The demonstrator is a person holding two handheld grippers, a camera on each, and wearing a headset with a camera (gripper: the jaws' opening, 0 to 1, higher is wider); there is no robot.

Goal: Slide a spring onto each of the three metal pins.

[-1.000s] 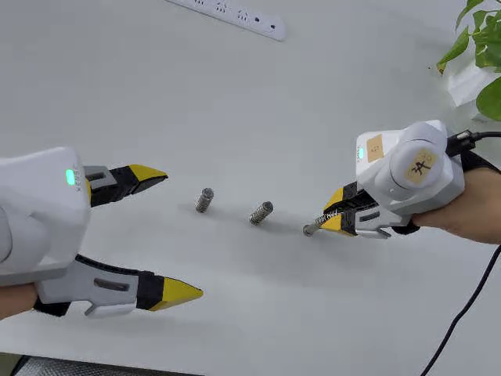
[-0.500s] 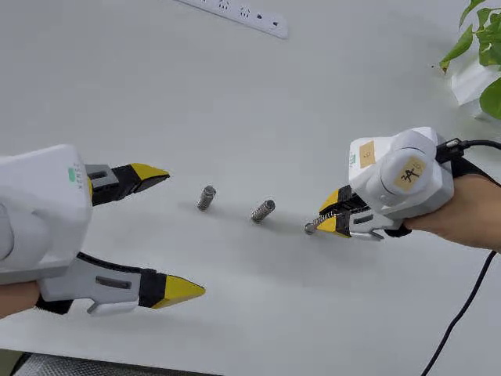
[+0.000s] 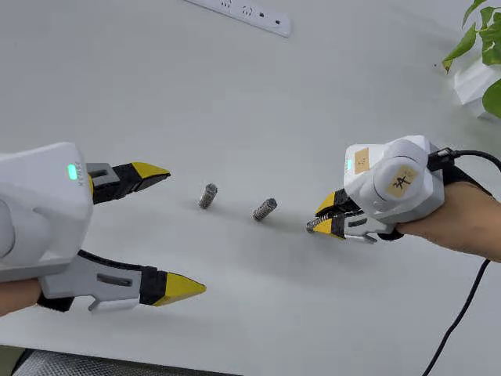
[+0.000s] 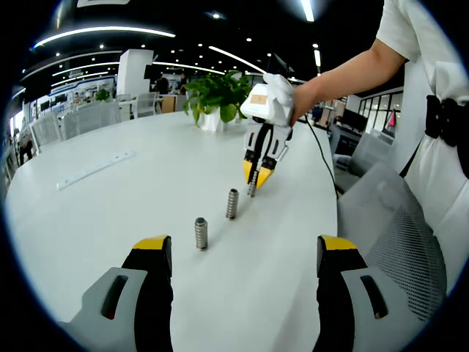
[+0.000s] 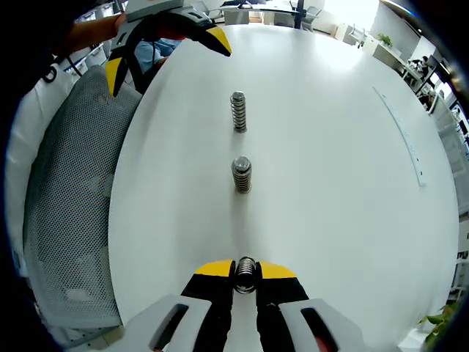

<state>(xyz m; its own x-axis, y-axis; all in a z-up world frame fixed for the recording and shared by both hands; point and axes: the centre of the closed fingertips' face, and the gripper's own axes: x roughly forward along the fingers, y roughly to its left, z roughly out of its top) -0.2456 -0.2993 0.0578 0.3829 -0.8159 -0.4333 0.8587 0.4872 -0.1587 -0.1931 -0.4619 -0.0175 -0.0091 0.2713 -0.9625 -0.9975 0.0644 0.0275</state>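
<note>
Right gripper [image 3: 327, 218]: jaws closed down to a narrow gap and clamped on the third spring [image 3: 315, 225]. The spring pokes out past the yellow tips. Its long axis follows the jaws, pointing down and toward the left gripper. In the right gripper view I see it end-on, a coil with a round centre. I cannot tell whether a pin already sits inside it.

Left gripper [image 3: 178, 231]: jaws spread wide, holding nothing, hovering over the table [image 3: 235, 94].

Key relation: the two other pieces stand in one row running straight out from the right gripper's tips. First comes the middle pin [image 5: 241, 174], then the far pin [image 5: 238, 111], with the left gripper beyond them. The right gripper is clearly the nearer tool to the piece in hand. The left gripper is closer to the far pin.

Appearance: both standing pieces are upright grey metal. Each has a coil wrapped round a shaft and a rounded cap on top. They stand apart from each other and from both tools.

Judgement: two pins look finished. The next move depends on bringing the held spring's axis upright and setting it down in line with the row.
</note>
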